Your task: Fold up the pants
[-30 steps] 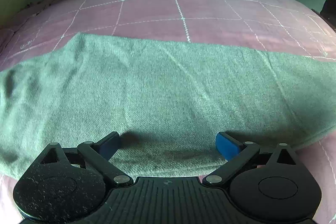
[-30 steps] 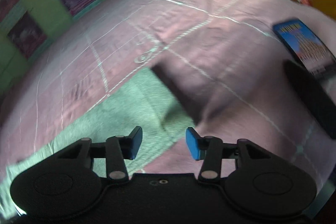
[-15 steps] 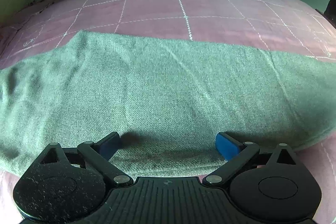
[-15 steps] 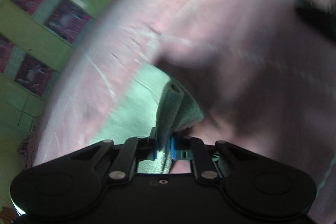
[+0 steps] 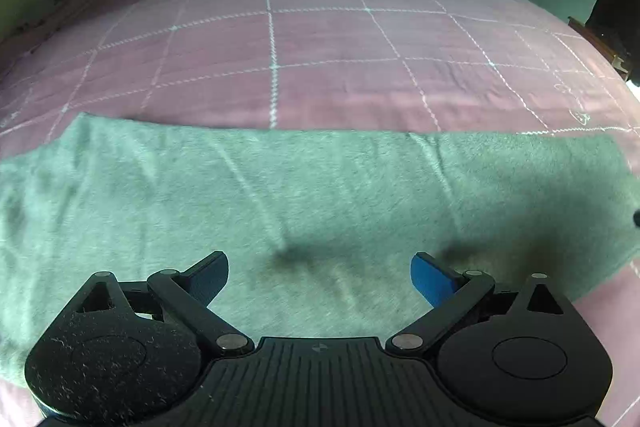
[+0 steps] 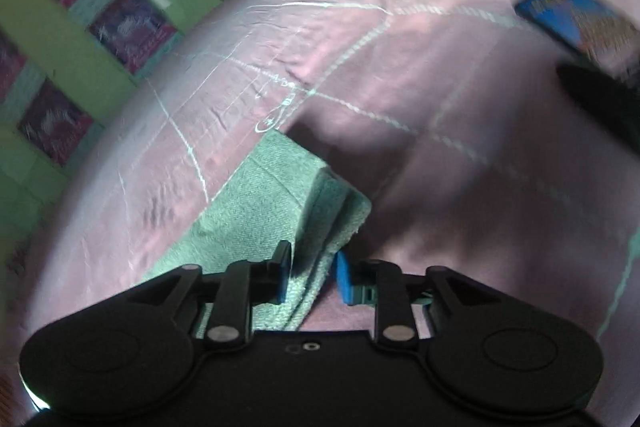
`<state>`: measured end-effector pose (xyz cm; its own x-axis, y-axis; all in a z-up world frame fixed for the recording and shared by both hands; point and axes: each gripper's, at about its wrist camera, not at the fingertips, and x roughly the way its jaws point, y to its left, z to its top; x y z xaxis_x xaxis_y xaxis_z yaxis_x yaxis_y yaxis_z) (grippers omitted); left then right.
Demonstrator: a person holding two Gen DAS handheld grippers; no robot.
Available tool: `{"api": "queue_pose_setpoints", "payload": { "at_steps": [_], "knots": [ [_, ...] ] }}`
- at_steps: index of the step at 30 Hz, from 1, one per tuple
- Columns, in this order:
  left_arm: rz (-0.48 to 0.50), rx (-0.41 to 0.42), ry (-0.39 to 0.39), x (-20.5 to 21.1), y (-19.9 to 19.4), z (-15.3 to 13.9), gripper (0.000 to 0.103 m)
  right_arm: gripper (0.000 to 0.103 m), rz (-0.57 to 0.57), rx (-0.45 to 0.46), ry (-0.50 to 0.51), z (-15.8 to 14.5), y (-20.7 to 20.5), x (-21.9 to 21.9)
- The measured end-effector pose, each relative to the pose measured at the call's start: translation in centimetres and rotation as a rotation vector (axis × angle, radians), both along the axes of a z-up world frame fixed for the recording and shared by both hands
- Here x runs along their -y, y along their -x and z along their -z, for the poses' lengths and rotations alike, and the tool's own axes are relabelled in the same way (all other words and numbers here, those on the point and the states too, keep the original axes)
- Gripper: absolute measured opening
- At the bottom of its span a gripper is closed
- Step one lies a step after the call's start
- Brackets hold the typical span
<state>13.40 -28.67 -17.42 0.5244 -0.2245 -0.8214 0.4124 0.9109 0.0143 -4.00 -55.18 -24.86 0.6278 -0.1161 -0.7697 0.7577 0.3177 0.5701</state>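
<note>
Lying flat across the near part of the bed [image 5: 320, 39], the pants [image 5: 320, 195] form a long grey-green band running left to right in the left wrist view. Fabric: coarse, fuzzy knit with a visible weave; 2 faint diagonal creases cross the middle. The far edge is straight; the right end is cut square.

Bed cover: dusty pink, soft, with a grid of white stitched lines and shallow wrinkles.

Left gripper [image 5: 319, 277]: jaws spread wide, blue pads over the cloth near its front edge, nothing between them. Whether the pads touch the fabric cannot be told.

Right gripper [image 6: 311, 277]: jaws partly apart, a narrow gap. The end of the pants [image 6: 272, 203] rises between the pads as a bunched, layered corner. The left pad looks pressed against the cloth; the right pad sits just beside the fold, contact unclear. Frame is motion-blurred.

A blue book [image 6: 576, 23] lies on the bed [image 6: 400, 75], well apart from the pants, at the right.
</note>
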Motion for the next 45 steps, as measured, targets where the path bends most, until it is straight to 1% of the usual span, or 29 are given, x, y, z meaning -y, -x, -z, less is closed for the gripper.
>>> {"api": "queue_pose_setpoints", "payload": {
  "at_steps": [1, 2, 3, 5, 7, 8, 9, 11, 13, 14, 15, 16, 18, 19, 22, 25, 27, 29, 32, 35, 37, 38, 39, 40, 41, 42, 43, 44, 45],
  "knots": [
    [-0.005, -0.026, -0.014, 0.6, -0.4, 0.5, 0.098, 0.026, 0.008, 0.004, -0.022, 0.3, 0.2, -0.2],
    [-0.008, -0.052, -0.029, 1.1, -0.6, 1.2, 0.098, 0.026, 0.003, 0.005, -0.024, 0.3, 0.4, -0.5],
    [-0.010, -0.062, -0.048, 1.5, -0.6, 1.9, 0.098, 0.026, -0.008, -0.003, -0.012, 0.2, 0.1, -0.8],
    [-0.012, -0.046, -0.073, 1.9, -0.3, 2.6, 0.098, 0.026, -0.021, -0.002, -0.012, 0.1, -0.3, -0.8],
    [-0.025, -0.041, -0.079, 2.2, -0.3, 2.8, 0.100, 0.019, -0.017, 0.026, -0.049, 0.5, -0.3, -0.6],
    [-0.027, -0.038, -0.083, 2.2, -0.3, 3.0, 0.101, 0.013, -0.025, 0.014, -0.038, 0.7, -0.6, -0.6],
    [-0.031, -0.038, -0.086, 2.2, -0.4, 3.1, 0.103, 0.010, -0.044, -0.013, -0.014, 0.9, -0.8, -0.7],
    [-0.036, -0.049, -0.081, 2.2, -0.7, 3.0, 0.103, 0.011, -0.044, -0.029, -0.004, 1.0, -1.1, -0.9],
    [-0.030, -0.052, -0.085, 2.2, -0.8, 2.8, 0.103, 0.010, -0.022, -0.013, 0.002, -0.1, -1.1, -1.0],
    [-0.029, -0.055, -0.084, 2.2, -0.9, 2.6, 0.103, 0.010, -0.029, 0.000, 0.031, -0.7, -1.1, -1.2],
    [-0.031, -0.060, -0.078, 1.9, -1.0, 2.3, 0.103, 0.010, -0.052, -0.022, 0.066, -1.0, -1.4, -1.4],
    [-0.034, -0.066, -0.067, 1.6, -1.1, 1.9, 0.101, 0.010, -0.067, -0.050, 0.072, -0.9, -1.7, -1.4],
    [-0.046, -0.059, -0.055, 0.6, -1.1, 1.2, 0.099, 0.009, -0.036, -0.029, 0.057, -1.3, -1.4, -1.3],
    [-0.046, -0.047, -0.055, 0.0, -1.0, 0.9, 0.098, 0.009, -0.043, -0.020, 0.083, -2.2, -1.4, -1.7],
    [-0.052, -0.009, -0.055, -2.1, -1.1, 0.1, 0.097, 0.009, -0.114, 0.007, 0.180, -5.0, -3.0, -3.3],
    [-0.075, 0.013, -0.033, -5.1, -1.4, -0.8, 0.096, 0.009, -0.193, 0.070, 0.262, -8.2, -5.2, -5.8],
    [-0.110, 0.020, -0.017, -7.6, -1.8, -1.3, 0.095, 0.009, -0.277, 0.113, 0.307, -10.2, -7.1, -8.4],
    [-0.155, 0.018, -0.004, -10.4, -2.4, -1.5, 0.095, 0.009, -0.374, 0.157, 0.330, -11.6, -8.9, -11.5],
    [-0.232, 0.011, 0.000, -14.5, -3.1, -1.3, 0.095, 0.010, -0.525, 0.208, 0.352, -12.8, -11.4, -16.8],
    [-0.313, -0.011, 0.004, -18.2, -3.8, -0.8, 0.095, 0.010, -0.661, 0.232, 0.322, -12.1, -13.7, -22.0],
    [-0.351, -0.037, 0.019, -20.1, -4.1, -0.2, 0.095, 0.013, -0.753, 0.208, 0.288, -10.4, -14.9, -25.0],
    [-0.362, -0.053, 0.031, -20.8, -4.2, 0.1, 0.095, 0.020, -0.810, 0.176, 0.255, -9.2, -15.5, -26.4],
    [-0.367, -0.071, 0.051, -21.4, -4.3, 0.3, 0.095, 0.026, -0.855, 0.119, 0.216, -7.7, -16.1, -27.5],
    [-0.368, -0.090, 0.079, -21.9, -4.3, 0.4, 0.095, 0.026, -0.887, 0.053, 0.185, -6.3, -16.4, -28.5],
    [-0.368, -0.105, 0.113, -22.3, -4.4, 0.5, 0.096, 0.027, -0.892, 0.048, 0.193, -5.7, -16.2, -28.7],
    [-0.365, -0.116, 0.146, -22.4, -4.4, 0.6, 0.096, 0.028, -0.885, 0.067, 0.202, -5.8, -15.8, -28.6],
    [-0.361, -0.130, 0.176, -22.5, -4.5, 0.6, 0.096, 0.028, -0.880, 0.071, 0.182, -5.9, -15.6, -28.1],
    [-0.355, -0.149, 0.212, -22.5, -4.4, 0.6, 0.096, 0.031, -0.873, 0.078, 0.154, -6.3, -15.5, -27.3],
    [-0.349, -0.172, 0.256, -22.3, -4.5, 0.6, 0.096, 0.033, -0.864, 0.101, 0.132, -6.8, -15.1, -26.6]
  ]
}}
